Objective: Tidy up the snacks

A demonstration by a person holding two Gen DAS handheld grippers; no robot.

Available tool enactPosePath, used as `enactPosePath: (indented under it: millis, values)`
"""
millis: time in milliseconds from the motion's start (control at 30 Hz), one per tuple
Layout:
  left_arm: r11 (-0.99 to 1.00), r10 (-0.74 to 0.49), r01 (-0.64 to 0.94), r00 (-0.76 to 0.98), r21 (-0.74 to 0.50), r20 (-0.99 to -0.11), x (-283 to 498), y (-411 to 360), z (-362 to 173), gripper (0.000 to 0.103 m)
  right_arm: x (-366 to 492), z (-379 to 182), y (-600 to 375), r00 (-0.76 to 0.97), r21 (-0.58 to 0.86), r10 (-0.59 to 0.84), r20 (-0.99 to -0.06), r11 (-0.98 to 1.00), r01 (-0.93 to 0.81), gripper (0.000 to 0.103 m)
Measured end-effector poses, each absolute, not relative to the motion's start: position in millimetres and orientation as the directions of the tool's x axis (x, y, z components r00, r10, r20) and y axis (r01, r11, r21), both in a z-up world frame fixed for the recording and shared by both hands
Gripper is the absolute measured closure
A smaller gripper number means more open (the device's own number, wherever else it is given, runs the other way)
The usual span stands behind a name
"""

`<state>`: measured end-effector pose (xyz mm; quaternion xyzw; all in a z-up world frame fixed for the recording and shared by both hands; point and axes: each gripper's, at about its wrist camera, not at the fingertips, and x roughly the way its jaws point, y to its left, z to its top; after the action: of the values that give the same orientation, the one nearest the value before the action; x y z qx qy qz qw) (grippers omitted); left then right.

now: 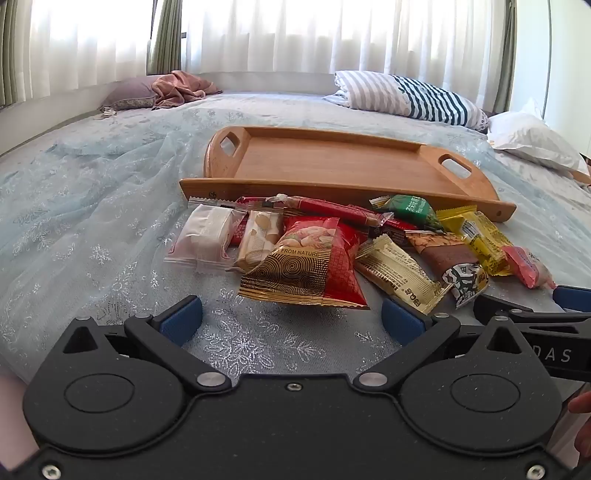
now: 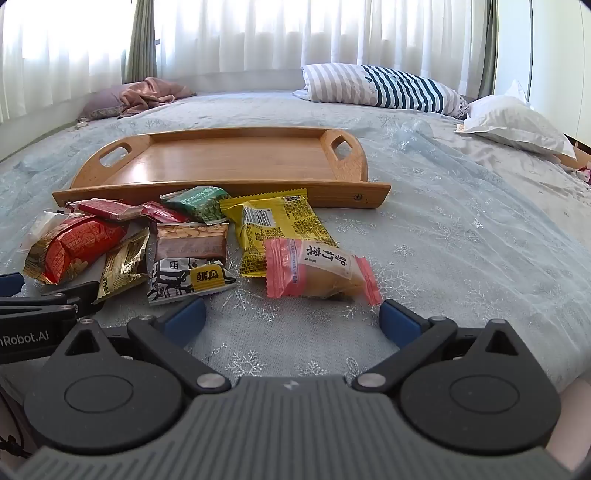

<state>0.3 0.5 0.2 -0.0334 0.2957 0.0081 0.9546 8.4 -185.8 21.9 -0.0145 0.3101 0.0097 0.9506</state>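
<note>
We hold the left tool (image 1: 291, 319) and right tool (image 2: 291, 317) with jaws wide apart, nothing between | snack packets (image 1: 332, 240) heaped on the bed (image 1: 92, 221), touching the near rim of the bare wooden tray (image 1: 332, 166) | we'd lift one outer packet by its edge, then set it flat in the tray.

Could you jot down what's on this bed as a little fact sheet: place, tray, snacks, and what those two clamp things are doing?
place: bed with pale blue snowflake-patterned cover
tray: empty wooden tray with cut-out handles, lying on the cover just behind the snacks
snacks: loose pile of wrapped packets in front of the tray, none in it yet
nearest left gripper: red and gold nut packet
nearest right gripper: pink wrapped pastry
left gripper: open, holding nothing
right gripper: open, holding nothing
background: striped pillow, white curtains
</note>
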Motion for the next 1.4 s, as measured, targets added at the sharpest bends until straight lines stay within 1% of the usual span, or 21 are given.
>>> enactPosePath:
  millis: [267, 1400]
  values:
    - [0.997, -0.011, -0.032, 0.822, -0.065, -0.569, 2.5, 5.7, 1.7, 0.0, 7.5, 21.0, -185.6, 0.815, -0.021, 0.007, -0.58, 0.999, -0.024, 0.0]
    - [0.998, -0.004, -0.035, 0.825, -0.058, -0.566, 0.2, 0.1, 0.1, 0.0, 8.4, 21.4, -185.9, 0.807, -0.021, 0.011, -0.591, 0.999, -0.029, 0.0]
